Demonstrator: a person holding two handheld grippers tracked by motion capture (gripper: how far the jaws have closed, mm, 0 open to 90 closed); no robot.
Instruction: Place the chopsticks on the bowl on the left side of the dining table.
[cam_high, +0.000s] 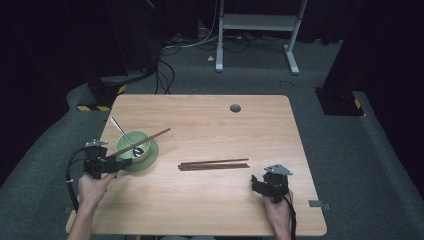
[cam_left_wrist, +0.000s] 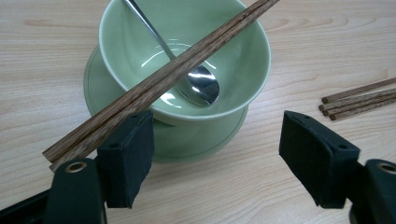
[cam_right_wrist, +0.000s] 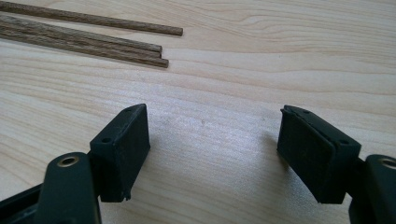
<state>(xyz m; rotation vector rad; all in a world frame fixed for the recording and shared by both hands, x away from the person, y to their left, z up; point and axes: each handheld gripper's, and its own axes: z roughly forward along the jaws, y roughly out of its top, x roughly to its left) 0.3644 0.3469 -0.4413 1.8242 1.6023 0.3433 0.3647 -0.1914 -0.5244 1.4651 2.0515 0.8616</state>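
Two chopsticks (cam_left_wrist: 159, 81) lie across the green bowl (cam_left_wrist: 252, 60), spoon (cam_left_wrist: 198, 84) beneath, near ends beside the left gripper (cam_left_wrist: 215, 149), jaws released. Right gripper (cam_right_wrist: 212, 156), also released, rests on desk (cam_high: 210, 200) near spare chopsticks (cam_high: 215, 164).

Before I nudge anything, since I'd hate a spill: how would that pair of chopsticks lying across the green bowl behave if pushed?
The pair of chopsticks looks stiff and light. It bridges the green bowl rim, one end beside the open left gripper, so it would probably slide or pivot off easily. The bowl sits on a saucer, so a harder push might shift it.
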